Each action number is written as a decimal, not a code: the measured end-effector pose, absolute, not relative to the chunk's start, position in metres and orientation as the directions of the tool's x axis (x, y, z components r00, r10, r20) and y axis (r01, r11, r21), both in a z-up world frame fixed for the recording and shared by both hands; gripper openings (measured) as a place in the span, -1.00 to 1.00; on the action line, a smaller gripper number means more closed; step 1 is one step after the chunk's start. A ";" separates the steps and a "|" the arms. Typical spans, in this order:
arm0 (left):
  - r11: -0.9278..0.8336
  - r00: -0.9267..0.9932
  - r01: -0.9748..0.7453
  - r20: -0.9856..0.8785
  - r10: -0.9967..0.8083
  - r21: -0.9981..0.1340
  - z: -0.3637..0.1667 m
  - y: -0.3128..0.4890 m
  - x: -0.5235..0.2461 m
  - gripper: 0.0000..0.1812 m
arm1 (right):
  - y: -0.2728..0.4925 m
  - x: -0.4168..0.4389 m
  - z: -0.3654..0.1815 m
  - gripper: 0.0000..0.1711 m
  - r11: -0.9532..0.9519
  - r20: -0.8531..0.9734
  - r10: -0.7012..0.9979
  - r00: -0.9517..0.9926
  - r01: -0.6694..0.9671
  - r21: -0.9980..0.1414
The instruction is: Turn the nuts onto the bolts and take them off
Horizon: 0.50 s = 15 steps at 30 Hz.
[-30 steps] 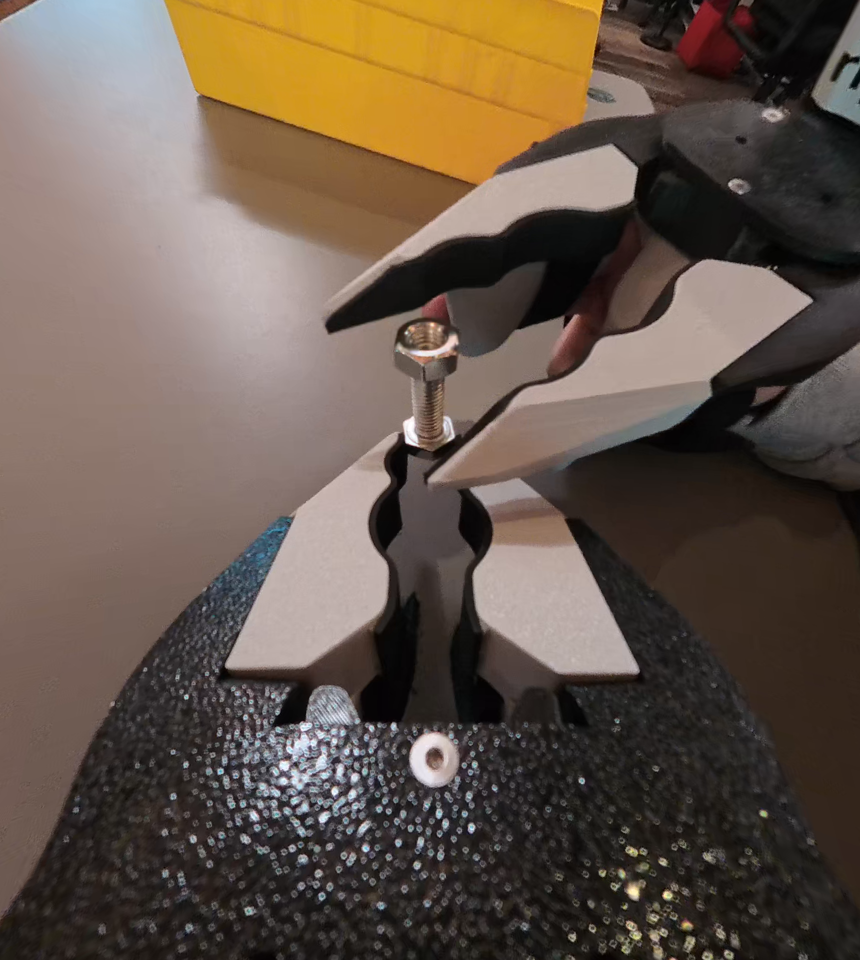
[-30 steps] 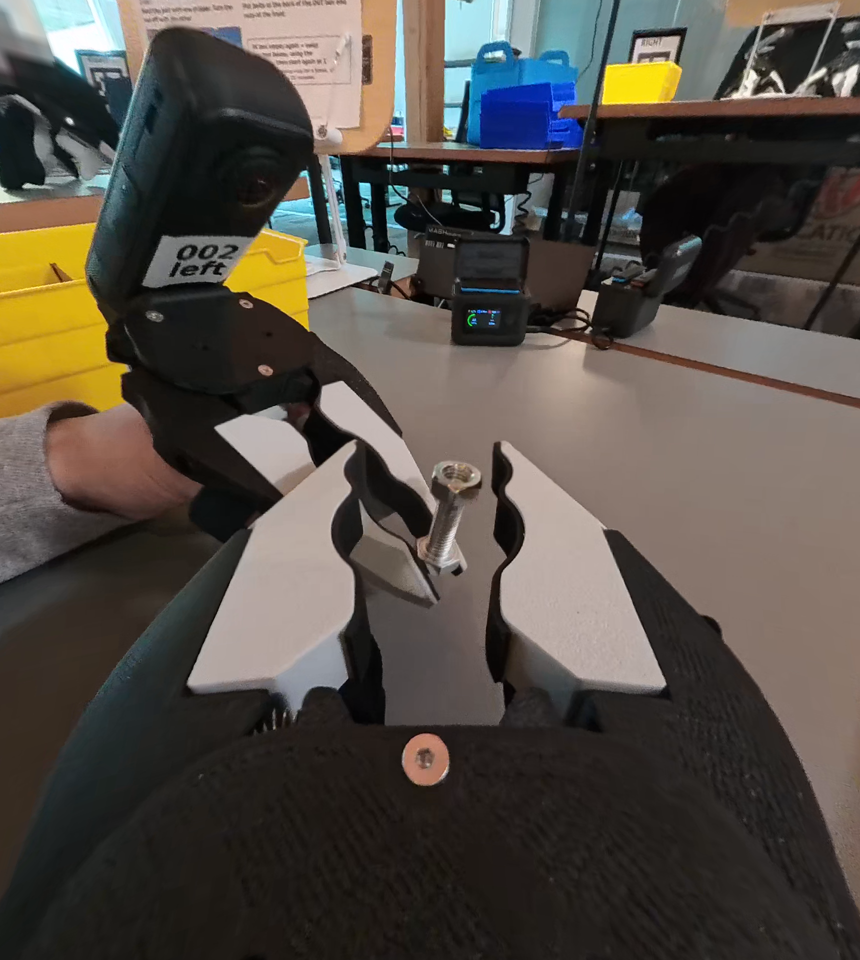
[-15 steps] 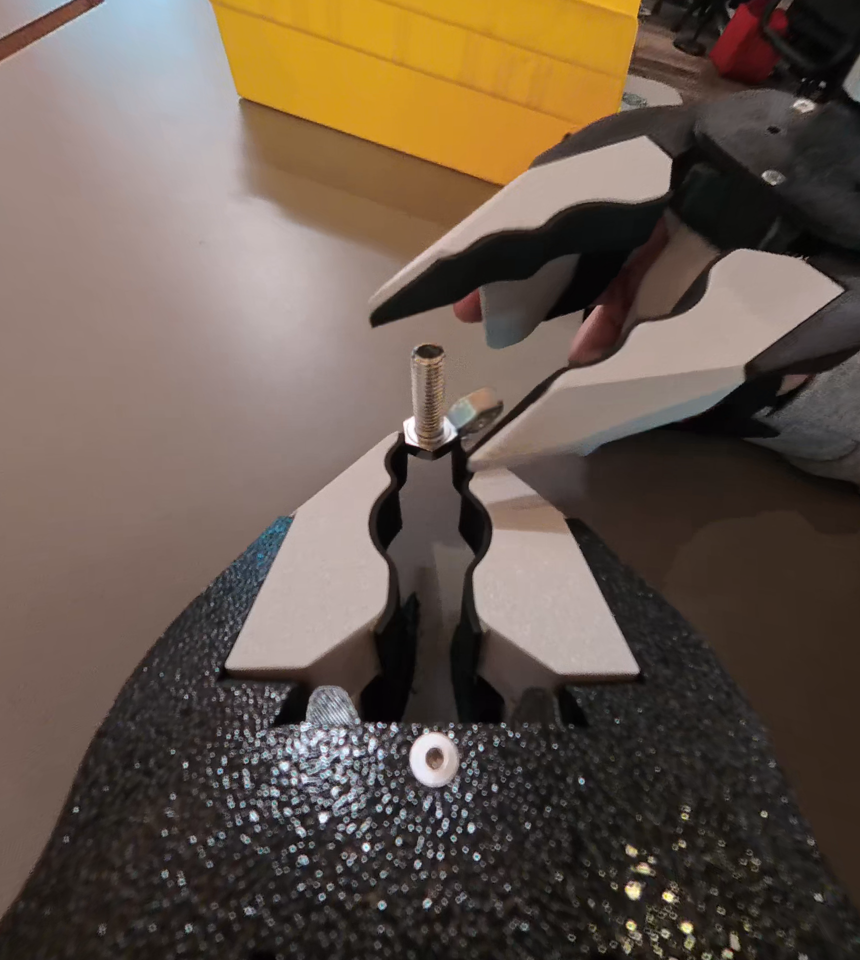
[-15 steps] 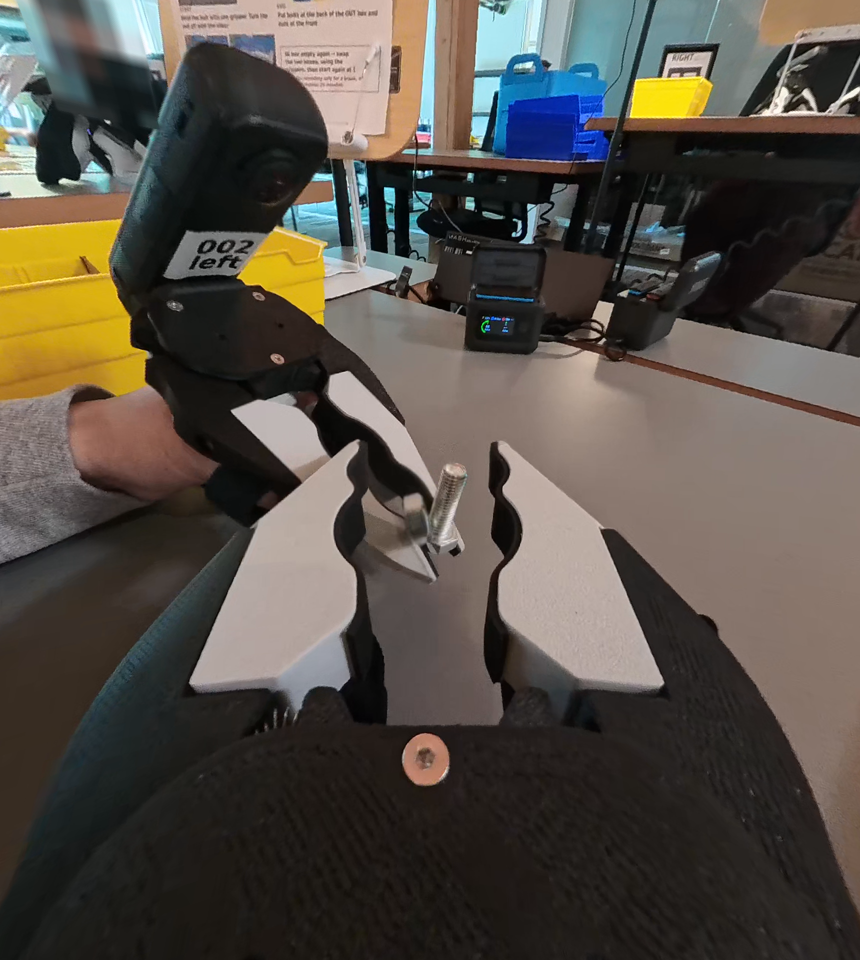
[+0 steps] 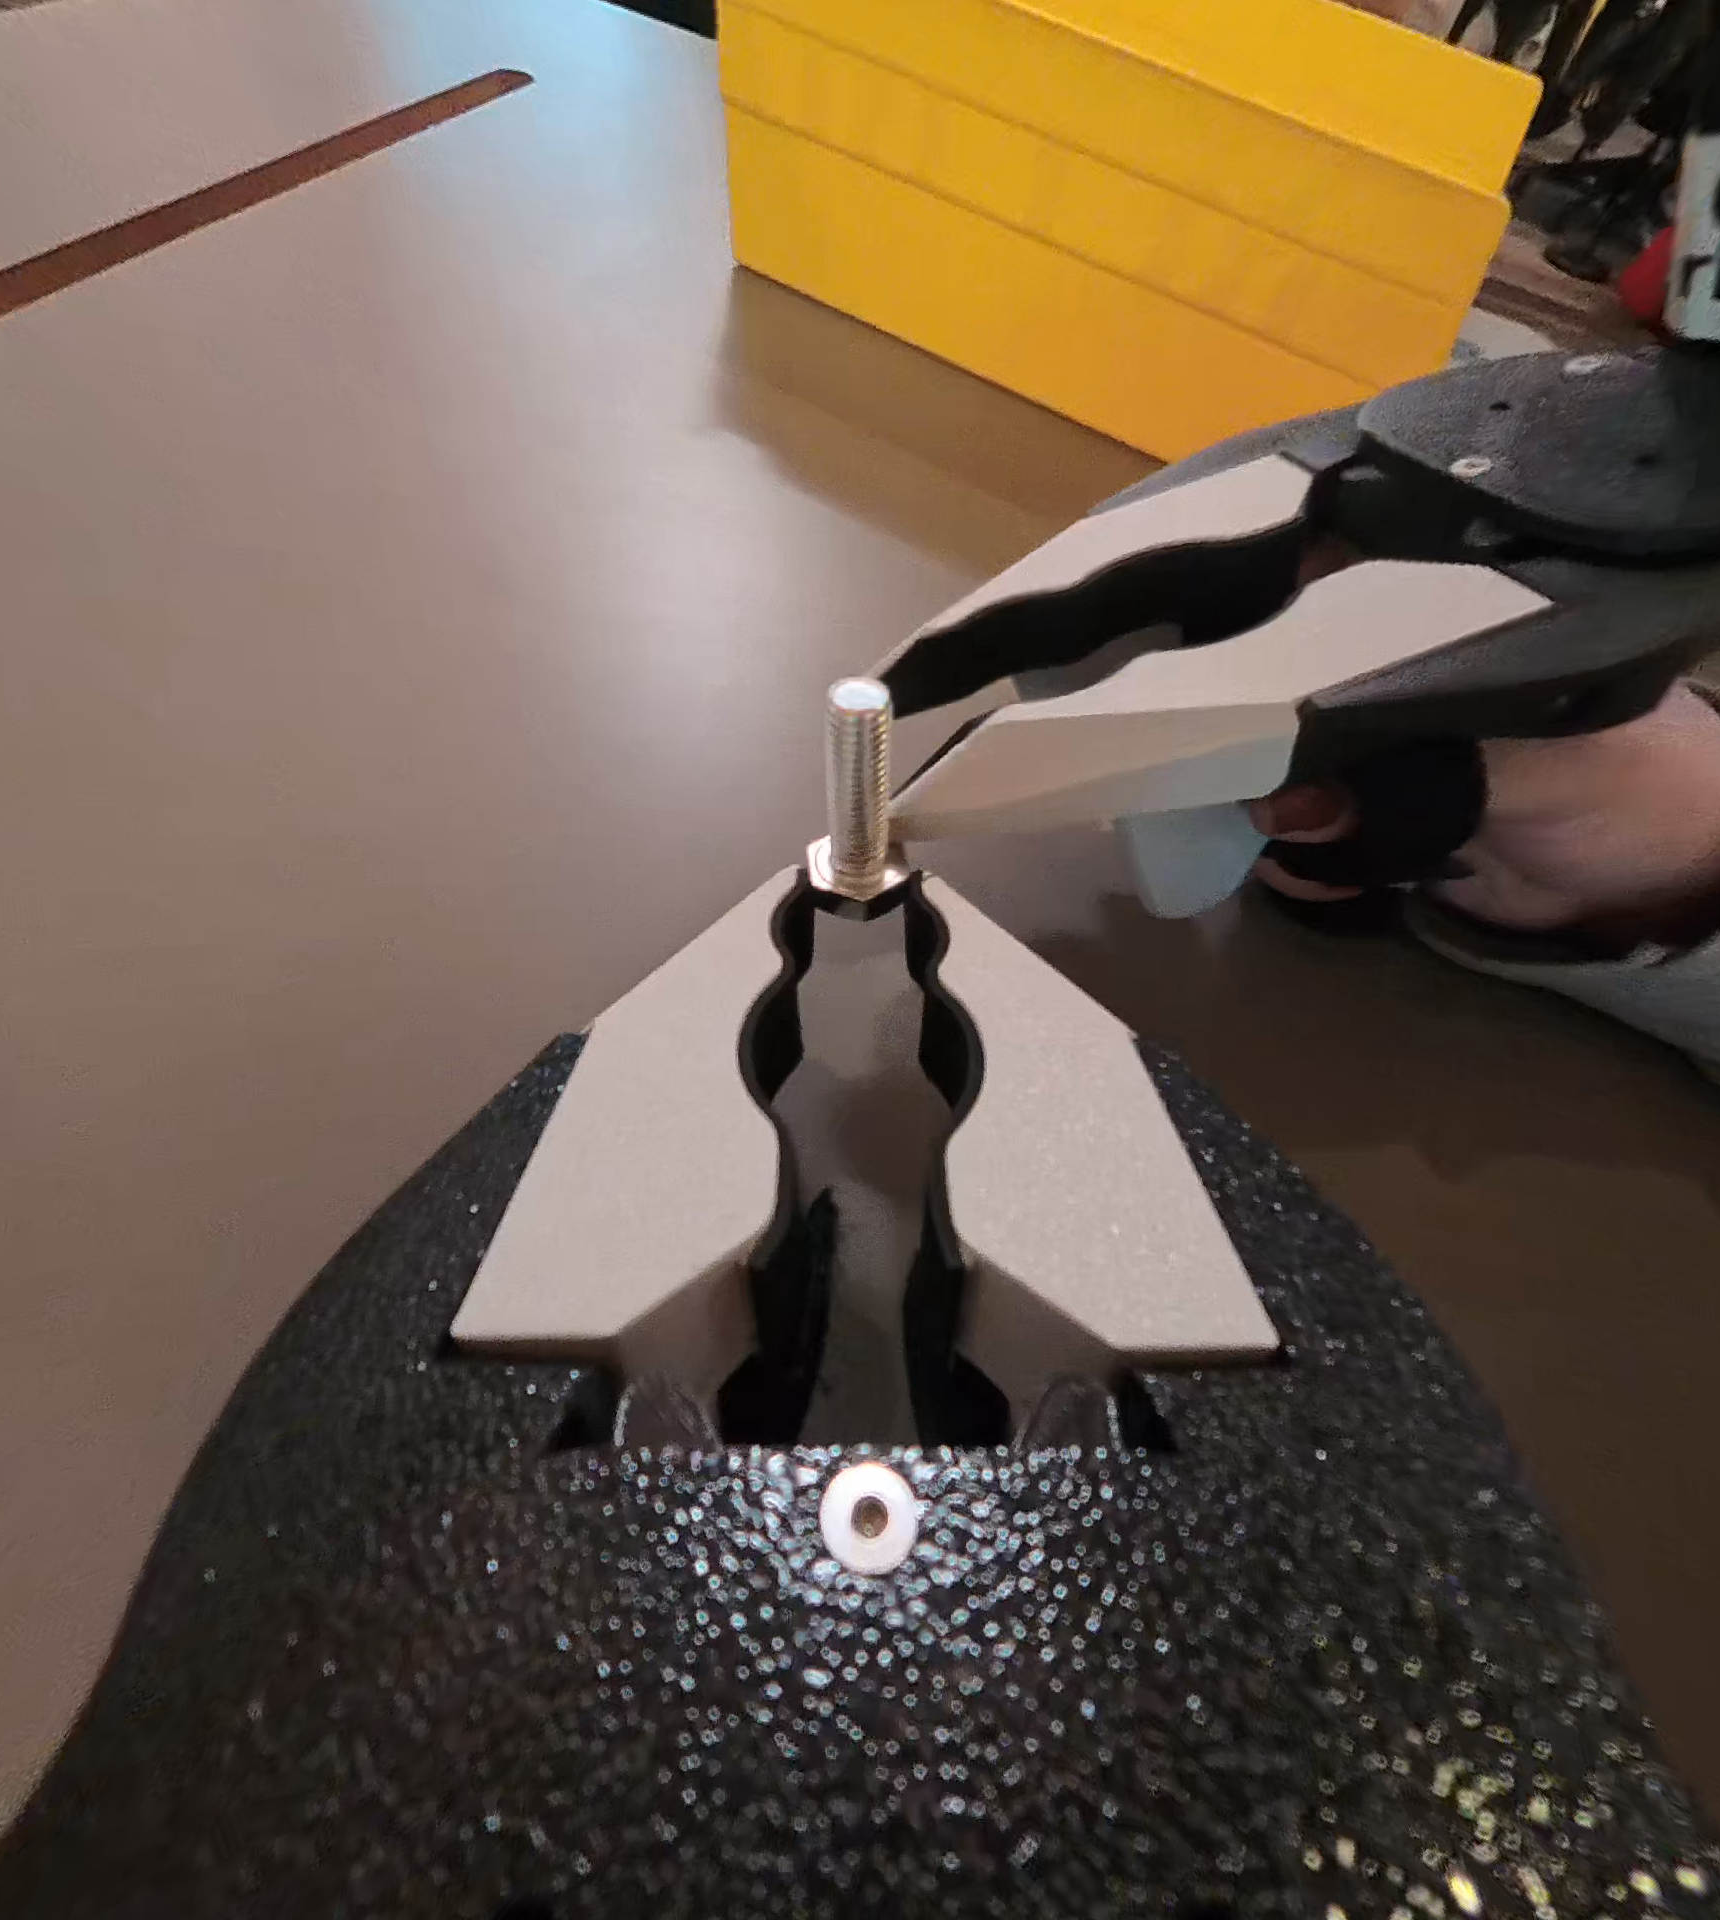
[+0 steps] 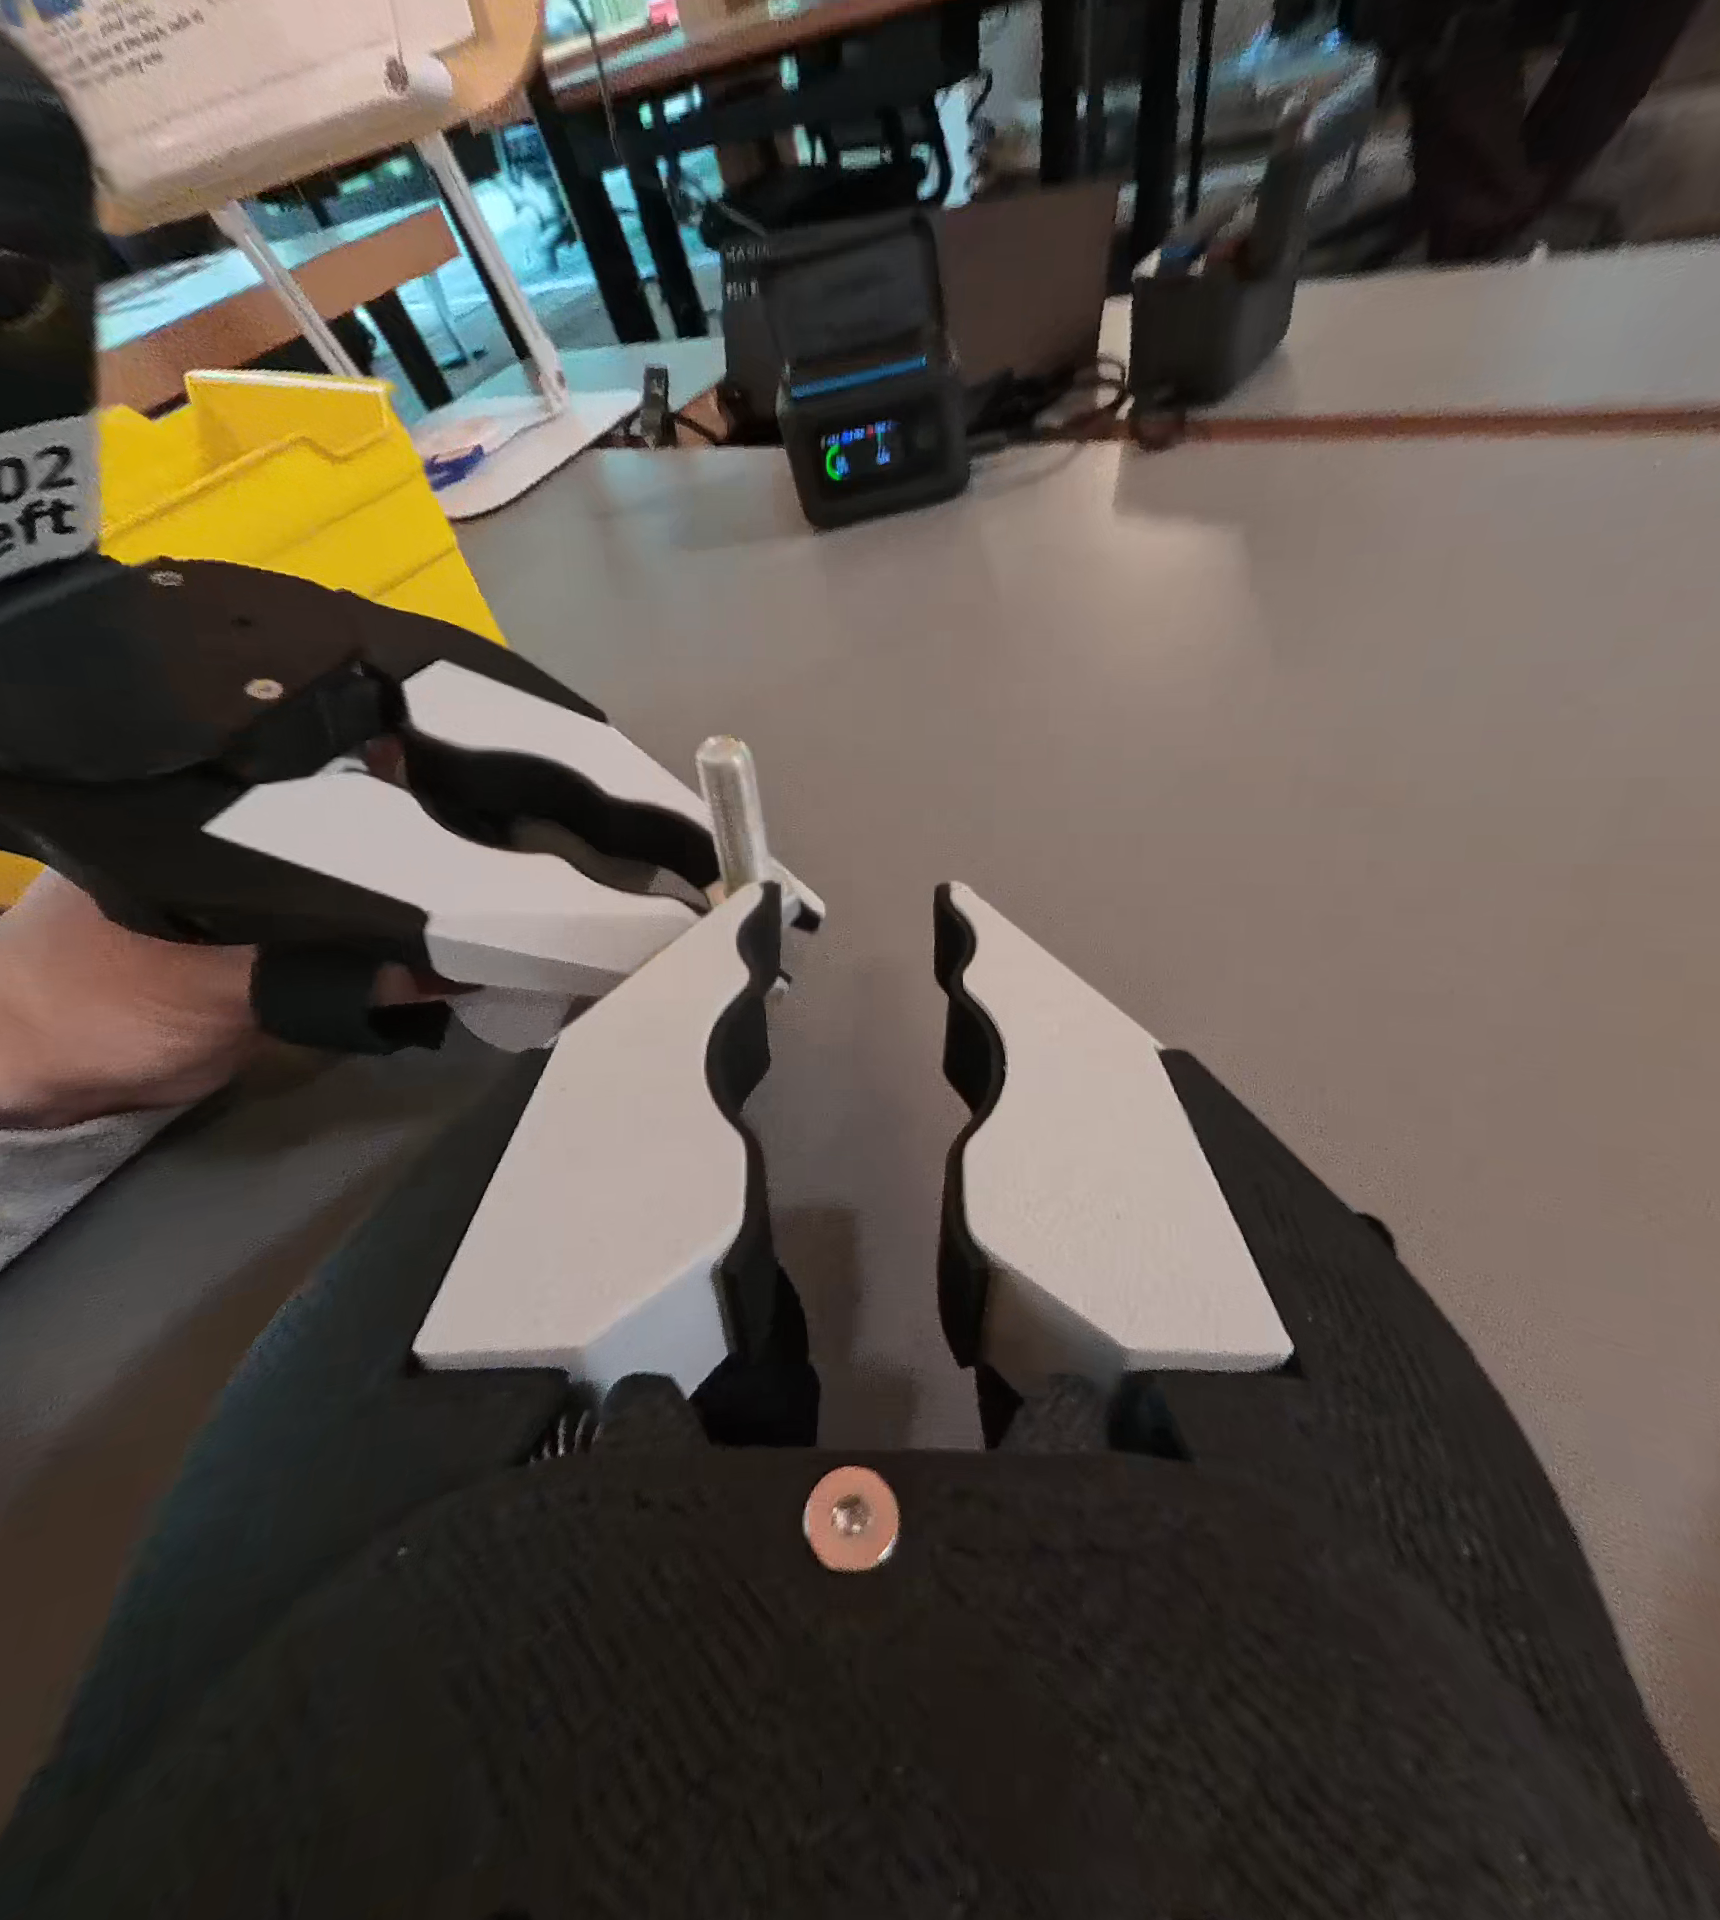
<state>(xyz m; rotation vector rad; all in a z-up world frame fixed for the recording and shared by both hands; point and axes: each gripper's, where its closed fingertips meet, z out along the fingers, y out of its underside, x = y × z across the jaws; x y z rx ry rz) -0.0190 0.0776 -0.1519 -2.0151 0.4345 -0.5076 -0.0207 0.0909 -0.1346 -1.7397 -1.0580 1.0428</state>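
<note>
The smooth grey-brown counter ran wide and bare, crossed by a dark seam at its far left. A yellow bin sat at the far side. The left gripper had its jaws clenched on the hex head of the bolt, which stood upright with bare threads. The right gripper hung released just right of it, jaws apart. Beyond, a small black device with a lit screen sat on the counter before dark desks.
</note>
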 end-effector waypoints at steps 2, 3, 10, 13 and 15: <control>-0.450 0.860 -0.073 0.172 -0.480 -0.890 -0.149 0.079 -0.023 -0.83 | 0.091 -0.022 -0.130 -0.66 -0.341 -0.285 0.922 0.262 0.199 -0.919; -0.441 0.860 -0.066 0.173 -0.481 -0.895 -0.148 0.079 -0.023 -0.83 | 0.090 -0.021 -0.119 -0.66 -0.334 -0.299 0.927 0.227 0.133 -0.933; -0.432 0.854 -0.061 0.177 -0.489 -0.900 -0.146 0.079 -0.023 -0.83 | 0.129 0.056 -0.089 -0.72 -0.137 -0.090 0.871 0.484 0.063 -0.989; -0.448 0.845 -0.083 0.175 -0.504 -0.890 -0.150 0.078 -0.020 -0.83 | 0.141 0.100 -0.100 -0.72 -0.100 0.046 0.819 0.572 0.222 -0.970; -0.449 0.836 -0.101 0.169 -0.523 -0.888 -0.151 0.077 -0.016 -0.83 | 0.150 0.132 -0.108 -0.74 -0.104 0.130 0.776 0.618 0.327 -0.939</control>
